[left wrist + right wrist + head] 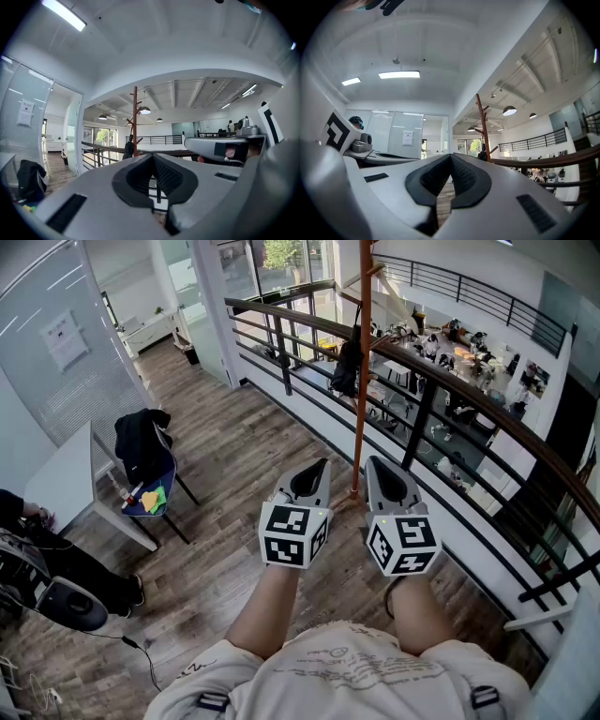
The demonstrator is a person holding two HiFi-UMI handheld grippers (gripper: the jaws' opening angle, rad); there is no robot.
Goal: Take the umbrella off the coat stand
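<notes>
**Both claws closed and empty, umbrella hanging on the stand ahead**

I'm looking down on a wood-plank floor [234, 456] of an upper walkway, edged on the right by a dark railing [469, 395] with a brown handrail that runs diagonally across the head view. At far left stands a white worktop [66, 479], and just beside it a chair [155, 493] with a dark jacket [141, 442] draped over its back.

The coat stand [361, 409] is a slim reddish-brown pole rising from the floor just inside the railing, straight ahead of my two claws. The umbrella [345, 367], dark and folded, hangs against the pole's left side at about handrail height. In the left gripper view I see it as a small dark shape [128, 150] next to the stand [135, 117]; in the right gripper view it sits low on the pole [482, 152].

The left claw [317, 470] and right claw [377, 467] are side by side, near the pole's foot and well apart from the umbrella. Each has its jaws drawn together at the tips, left [153, 157] and right [450, 158], with nothing between them.
</notes>
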